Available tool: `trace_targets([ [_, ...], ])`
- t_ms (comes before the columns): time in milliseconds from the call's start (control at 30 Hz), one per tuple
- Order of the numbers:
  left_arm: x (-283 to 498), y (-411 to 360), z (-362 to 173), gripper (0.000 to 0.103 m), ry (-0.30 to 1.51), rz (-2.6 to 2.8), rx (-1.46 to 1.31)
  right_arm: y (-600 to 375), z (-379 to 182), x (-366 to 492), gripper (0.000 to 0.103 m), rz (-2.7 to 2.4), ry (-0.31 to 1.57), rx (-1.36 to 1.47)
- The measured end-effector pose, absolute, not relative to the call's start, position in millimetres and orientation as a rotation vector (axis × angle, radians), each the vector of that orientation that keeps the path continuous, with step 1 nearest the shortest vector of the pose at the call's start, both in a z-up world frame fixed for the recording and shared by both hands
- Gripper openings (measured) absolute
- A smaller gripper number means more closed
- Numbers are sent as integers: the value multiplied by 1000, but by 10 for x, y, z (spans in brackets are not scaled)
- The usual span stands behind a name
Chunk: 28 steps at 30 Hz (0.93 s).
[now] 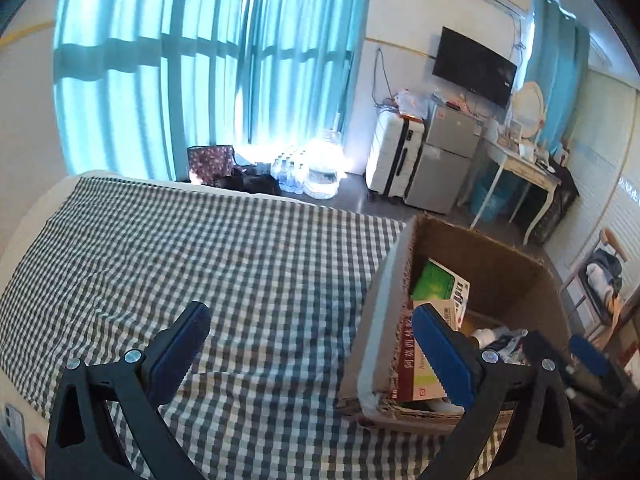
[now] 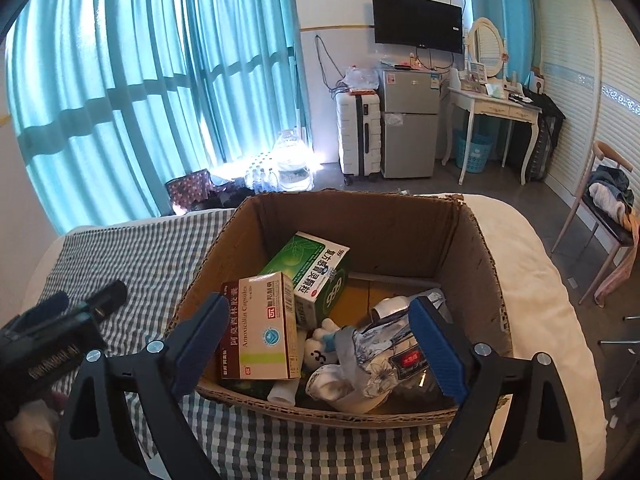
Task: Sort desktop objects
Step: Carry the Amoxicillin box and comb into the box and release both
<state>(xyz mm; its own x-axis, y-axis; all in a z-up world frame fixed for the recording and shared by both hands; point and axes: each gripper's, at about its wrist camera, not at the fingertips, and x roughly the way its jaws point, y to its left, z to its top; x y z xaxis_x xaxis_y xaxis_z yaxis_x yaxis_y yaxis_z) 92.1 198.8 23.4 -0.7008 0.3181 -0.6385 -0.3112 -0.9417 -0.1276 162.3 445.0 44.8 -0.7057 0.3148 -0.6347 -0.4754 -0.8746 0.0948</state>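
An open cardboard box (image 2: 400, 216) stands on the checked cloth (image 2: 140, 256). In it lie a green medicine box (image 2: 308, 264), a beige Amoxicillin box (image 2: 260, 328), a small white plush toy (image 2: 324, 344), a foil packet (image 2: 384, 352) and a white tube (image 2: 282, 394). My right gripper (image 2: 320, 344) is open and empty, above the box's near edge. My left gripper (image 1: 312, 344) is open and empty over the cloth (image 1: 200, 260), its right finger at the box's left wall (image 1: 384, 300). The green box (image 1: 434, 280) shows there too. The left gripper also shows in the right wrist view (image 2: 68, 312).
The box sits on a bed with a white cover (image 2: 540, 280). Beyond it are teal curtains (image 2: 140, 80), a white suitcase (image 2: 358, 136), a small fridge (image 2: 408, 124), a dressing table (image 2: 492, 104), water bottles (image 2: 292, 164) and a chair with clothes (image 2: 608, 200).
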Motion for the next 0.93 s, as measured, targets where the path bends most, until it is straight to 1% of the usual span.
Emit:
trace_targets([
  [300, 868, 1812, 197, 103, -24, 2640, -1015, 4318, 385, 1536, 92, 2513, 319, -929],
  [500, 873, 1835, 189, 103, -38, 2625, -1020, 4295, 348, 1507, 92, 2505, 303, -975],
  [733, 878, 1910, 160, 103, 30, 2628, -1077, 4262, 350, 1515, 92, 2510, 285, -977],
  [833, 922, 1965, 133, 103, 88, 2605, -1080, 4257, 333, 1504, 92, 2502, 276, -990],
  [933, 951, 2011, 90, 103, 85, 2549, -1097, 4233, 312, 1497, 92, 2500, 286, -1004],
])
